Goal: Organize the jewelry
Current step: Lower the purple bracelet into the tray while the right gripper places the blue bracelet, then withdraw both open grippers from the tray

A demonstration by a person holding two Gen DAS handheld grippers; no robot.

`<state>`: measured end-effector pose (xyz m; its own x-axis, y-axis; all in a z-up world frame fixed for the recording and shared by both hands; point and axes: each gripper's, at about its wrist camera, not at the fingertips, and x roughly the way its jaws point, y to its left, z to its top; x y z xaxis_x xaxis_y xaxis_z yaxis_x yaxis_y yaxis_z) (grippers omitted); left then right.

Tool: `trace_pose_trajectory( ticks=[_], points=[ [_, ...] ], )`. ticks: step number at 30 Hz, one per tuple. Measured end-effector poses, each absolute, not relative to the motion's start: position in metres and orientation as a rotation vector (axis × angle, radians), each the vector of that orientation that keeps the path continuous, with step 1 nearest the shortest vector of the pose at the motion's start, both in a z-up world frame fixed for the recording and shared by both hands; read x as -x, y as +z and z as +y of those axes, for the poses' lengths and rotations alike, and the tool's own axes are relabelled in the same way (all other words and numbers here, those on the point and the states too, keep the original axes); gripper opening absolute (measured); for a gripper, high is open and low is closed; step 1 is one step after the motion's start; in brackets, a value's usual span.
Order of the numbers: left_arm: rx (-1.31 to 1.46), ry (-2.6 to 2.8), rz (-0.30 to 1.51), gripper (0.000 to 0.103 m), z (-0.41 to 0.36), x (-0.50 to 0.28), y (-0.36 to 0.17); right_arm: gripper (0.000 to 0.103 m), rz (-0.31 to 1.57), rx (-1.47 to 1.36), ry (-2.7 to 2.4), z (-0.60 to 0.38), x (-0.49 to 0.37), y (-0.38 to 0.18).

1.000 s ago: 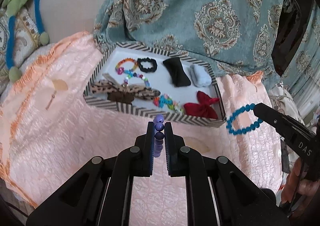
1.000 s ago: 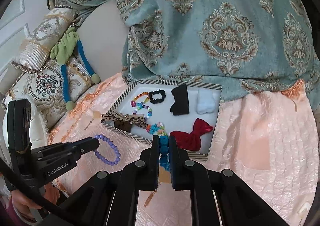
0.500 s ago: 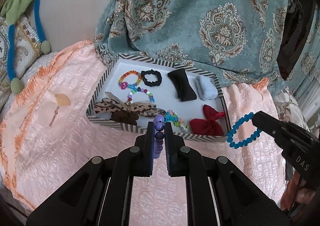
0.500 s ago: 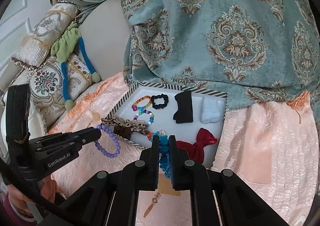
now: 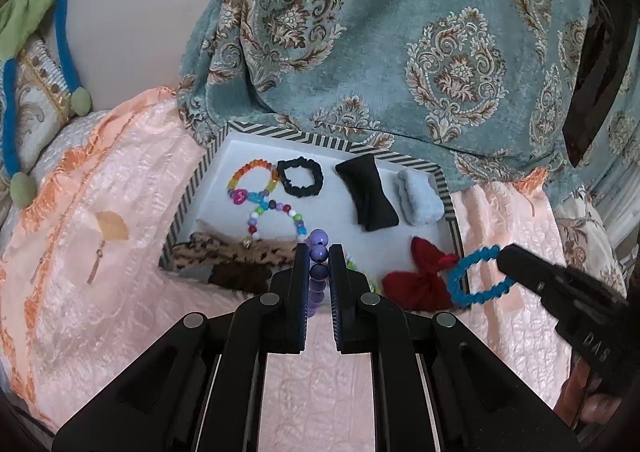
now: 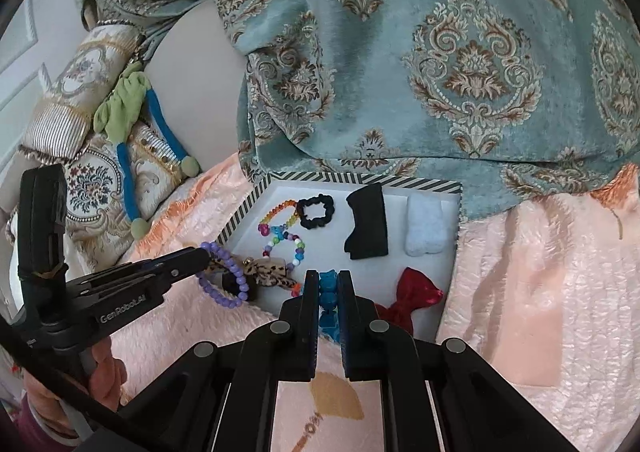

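Two bracelets in hand, one per claw. My left gripper (image 5: 319, 252) is pinched shut on the purple bead bracelet (image 6: 224, 280), its loop hanging below the tips; my right gripper (image 6: 328, 284) is clamped the same way on the blue bead bracelet (image 5: 476, 276).

Key relation: the striped tray (image 5: 304, 136) lies ahead of and below both claws, long axis running left-right. Left claw sits over the near-left corner, above the leopard bow (image 5: 236, 252). Right claw is at the near-right edge, beside the red bow (image 5: 420, 280); its blue loop looks to straddle the rim, though fisheye makes that hard to call.

Bare white floor shows mid-tray, between the multicolour bead bracelet (image 5: 276, 212) and the black bow (image 5: 366, 192), farther in than either tip. Left claw seems slightly nearer that gap. Next move needs a push forward and a dip before letting go, I'd guess.
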<state>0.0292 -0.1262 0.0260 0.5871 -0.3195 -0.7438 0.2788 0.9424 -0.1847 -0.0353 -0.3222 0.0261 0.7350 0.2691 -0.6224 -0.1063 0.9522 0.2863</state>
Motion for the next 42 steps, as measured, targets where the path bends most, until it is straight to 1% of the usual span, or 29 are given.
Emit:
trace_pose_trajectory(
  ticks=[6, 9, 14, 18, 22, 31, 32, 33, 34, 35, 36, 37, 42],
  points=[
    [0.084, -0.363, 0.892, 0.008, -0.145, -0.063, 0.024, 0.008, 0.736, -0.274, 0.231, -0.317, 0.005, 0.012],
    [0.093, -0.378, 0.907, 0.008, -0.158, -0.082, 0.014, 0.008, 0.75, -0.305, 0.234, -0.318, -0.012, -0.001],
    [0.137, -0.388, 0.979, 0.008, -0.17, -0.119, -0.02, 0.008, 0.827, -0.329, 0.178, -0.333, -0.038, -0.036],
    [0.132, -0.323, 1.058, 0.008, -0.169, -0.139, -0.053, 0.008, 0.884, -0.297, 0.115, -0.343, -0.044, -0.062],
    [0.104, -0.291, 1.082, 0.008, -0.168, -0.144, -0.067, 0.008, 0.896, -0.283, 0.103, -0.346, -0.046, -0.076],
    [0.06, -0.253, 1.076, 0.008, -0.168, -0.14, -0.076, 0.008, 0.872, -0.165, 0.081, -0.333, -0.045, -0.081],
    [0.062, -0.251, 1.075, 0.009, -0.168, -0.14, -0.076, 0.009, 0.874, -0.162, 0.08, -0.334, -0.044, -0.081],
    [0.063, -0.247, 1.077, 0.012, -0.166, -0.14, -0.076, 0.012, 0.872, -0.161, 0.078, -0.334, -0.042, -0.08],
    [0.062, -0.244, 1.081, 0.015, -0.165, -0.139, -0.077, 0.02, 0.87, -0.161, 0.077, -0.334, -0.041, -0.078],
    [0.062, -0.242, 1.083, 0.025, -0.163, -0.138, -0.076, 0.031, 0.864, -0.163, 0.079, -0.335, -0.039, -0.077],
    [0.07, -0.245, 1.084, 0.035, -0.161, -0.136, -0.075, 0.037, 0.854, -0.168, 0.081, -0.335, -0.037, -0.075],
    [0.078, -0.249, 1.083, 0.038, -0.16, -0.135, -0.074, 0.041, 0.845, -0.171, 0.08, -0.336, -0.034, -0.073],
    [0.061, -0.25, 1.054, 0.041, -0.156, -0.122, -0.061, 0.041, 0.81, -0.175, 0.07, -0.335, -0.021, -0.059]
  ],
)
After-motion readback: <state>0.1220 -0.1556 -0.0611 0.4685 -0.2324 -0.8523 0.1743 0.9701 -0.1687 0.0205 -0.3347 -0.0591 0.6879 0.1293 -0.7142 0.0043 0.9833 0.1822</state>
